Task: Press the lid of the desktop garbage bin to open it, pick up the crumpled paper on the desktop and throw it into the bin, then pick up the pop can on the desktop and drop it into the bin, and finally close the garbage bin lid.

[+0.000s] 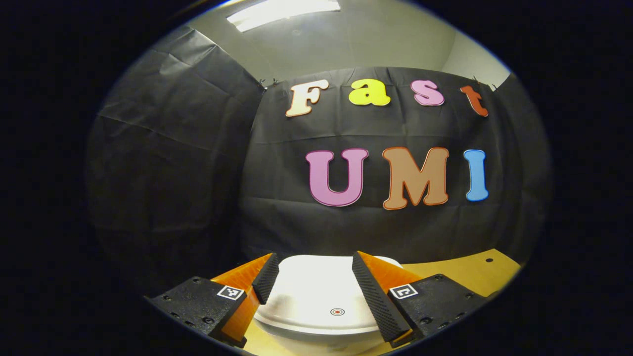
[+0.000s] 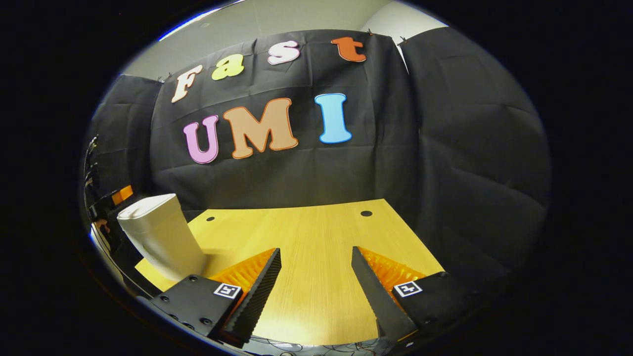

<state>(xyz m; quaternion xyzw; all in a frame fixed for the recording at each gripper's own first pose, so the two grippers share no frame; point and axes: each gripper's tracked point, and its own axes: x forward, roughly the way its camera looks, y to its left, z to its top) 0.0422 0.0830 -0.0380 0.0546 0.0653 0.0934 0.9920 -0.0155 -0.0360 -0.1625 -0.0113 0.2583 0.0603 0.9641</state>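
The white desktop bin (image 1: pixel 316 296) sits right below my left gripper (image 1: pixel 314 257), its lid shut and marked with a small red ring (image 1: pixel 337 311). The left gripper stands open, a finger on each side over the lid, and I cannot tell whether it touches. In the right gripper view the same bin (image 2: pixel 160 237) stands upright at the table's left end, lid down. My right gripper (image 2: pixel 315 251) is open over bare wood with nothing between its fingers.
The light wooden table (image 2: pixel 316 232) has two small dark holes (image 2: pixel 366 213) near its far edge. Black cloth walls close in behind and on both sides. Part of the other gripper (image 2: pixel 121 194) shows behind the bin.
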